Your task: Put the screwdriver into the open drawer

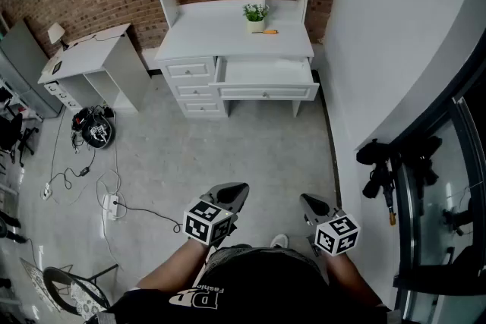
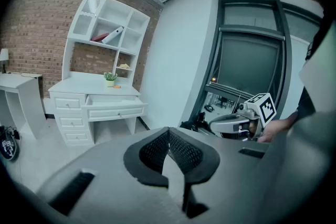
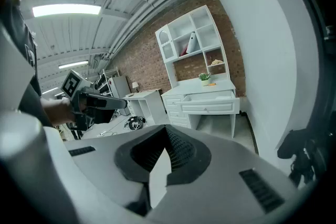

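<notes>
Both grippers are held low in front of the person, well apart from the white desk: the left gripper has its jaws pressed together on nothing, and the right gripper likewise shows its jaws closed and empty. A small orange object, too small to be sure of but probably the screwdriver, lies on the desk top just beside the potted plant. Below it, the open drawer stands pulled out.
</notes>
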`<state>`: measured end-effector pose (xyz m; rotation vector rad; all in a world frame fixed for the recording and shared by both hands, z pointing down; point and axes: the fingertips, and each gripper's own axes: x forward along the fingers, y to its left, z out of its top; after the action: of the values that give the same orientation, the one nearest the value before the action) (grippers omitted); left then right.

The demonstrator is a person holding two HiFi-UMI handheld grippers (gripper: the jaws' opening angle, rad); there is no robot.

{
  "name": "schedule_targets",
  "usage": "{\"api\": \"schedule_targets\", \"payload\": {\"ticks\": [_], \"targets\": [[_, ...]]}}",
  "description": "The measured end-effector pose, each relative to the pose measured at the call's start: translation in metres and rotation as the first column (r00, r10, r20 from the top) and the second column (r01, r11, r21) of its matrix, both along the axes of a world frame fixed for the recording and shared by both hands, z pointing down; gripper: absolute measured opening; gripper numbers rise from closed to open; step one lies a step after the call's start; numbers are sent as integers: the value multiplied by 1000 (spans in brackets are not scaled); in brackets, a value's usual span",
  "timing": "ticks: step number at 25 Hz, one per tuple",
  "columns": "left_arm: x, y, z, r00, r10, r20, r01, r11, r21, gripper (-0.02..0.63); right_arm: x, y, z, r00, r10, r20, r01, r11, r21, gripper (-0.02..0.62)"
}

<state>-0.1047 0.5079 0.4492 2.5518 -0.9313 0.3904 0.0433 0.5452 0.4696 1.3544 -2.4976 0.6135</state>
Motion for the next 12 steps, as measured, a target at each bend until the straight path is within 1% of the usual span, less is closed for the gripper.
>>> {"api": "schedule_targets", "payload": {"ticks": [12], "targets": [[10, -2, -2, 1000, 13, 4, -13, 1000, 10, 17, 3, 0, -2, 1000, -10, -1, 10, 1000, 6, 5]]}}
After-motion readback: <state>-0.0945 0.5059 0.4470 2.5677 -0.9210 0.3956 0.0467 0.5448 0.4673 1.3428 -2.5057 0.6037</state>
